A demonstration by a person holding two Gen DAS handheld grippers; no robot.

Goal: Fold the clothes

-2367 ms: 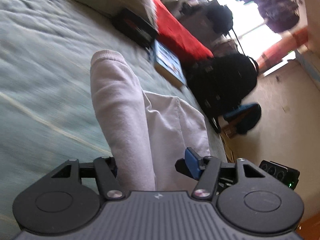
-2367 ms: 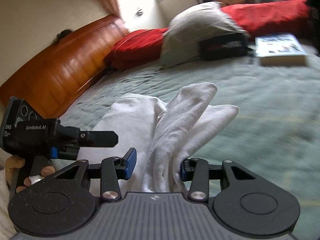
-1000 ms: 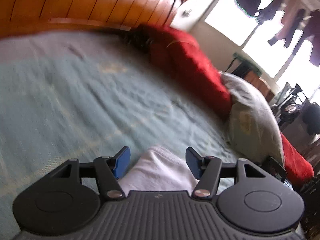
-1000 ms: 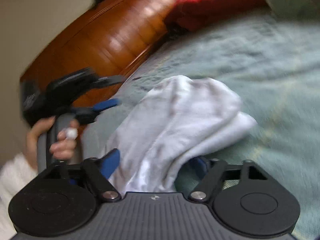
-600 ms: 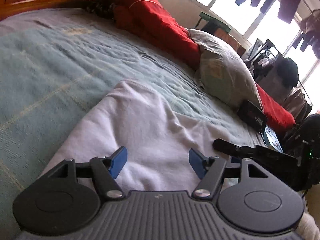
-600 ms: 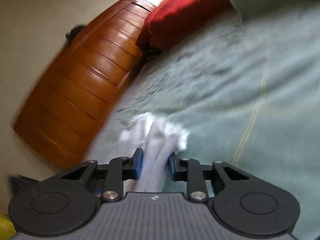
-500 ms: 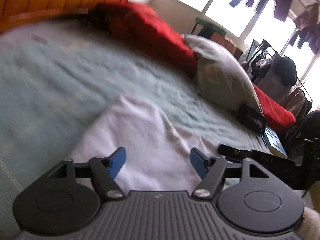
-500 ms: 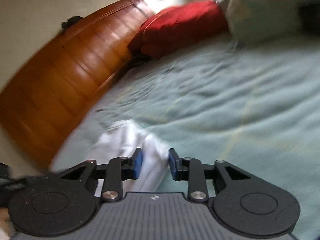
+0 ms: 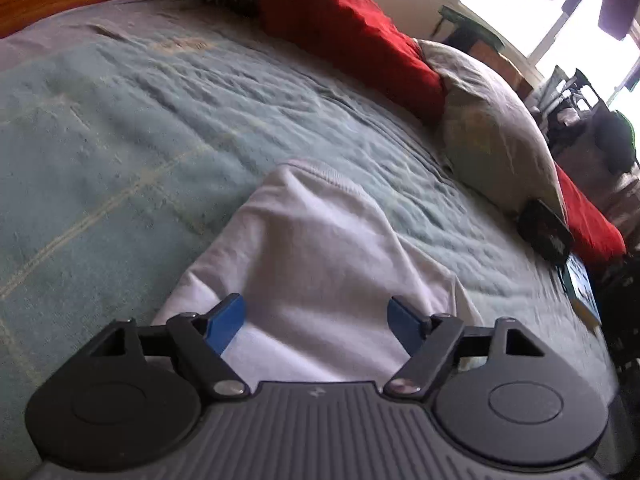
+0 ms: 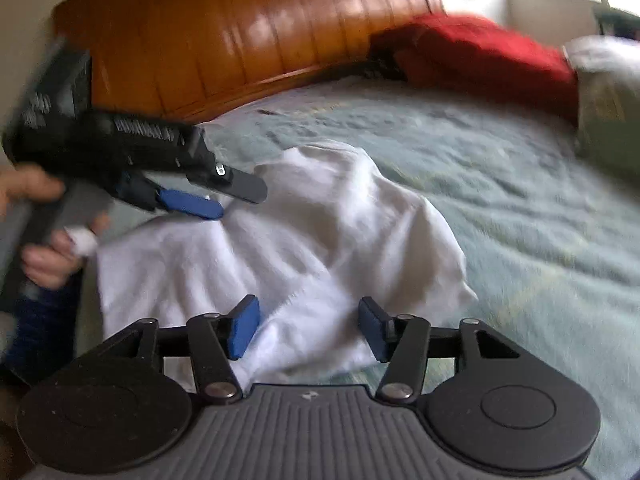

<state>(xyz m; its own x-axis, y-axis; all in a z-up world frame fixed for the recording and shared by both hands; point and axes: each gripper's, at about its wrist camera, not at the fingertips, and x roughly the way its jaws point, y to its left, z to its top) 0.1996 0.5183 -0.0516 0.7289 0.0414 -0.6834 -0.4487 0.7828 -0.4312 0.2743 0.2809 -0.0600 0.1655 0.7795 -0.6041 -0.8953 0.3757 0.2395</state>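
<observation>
Between both spread jaws lies the white garment (image 9: 320, 264) on the bed (image 9: 120, 120), released; right gripper (image 10: 306, 326) opening, left gripper (image 9: 316, 320) wide. Next: regrip an edge.

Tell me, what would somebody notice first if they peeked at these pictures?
The white garment stands out first, lying rumpled in the middle of the pale green bedspread. The red pillow pops next, up by the shiny wooden headboard. Both tools hover over the cloth: the left hand-held gripper is open, and the right hand-held gripper is opening with the cloth loose between its jaws.
</observation>
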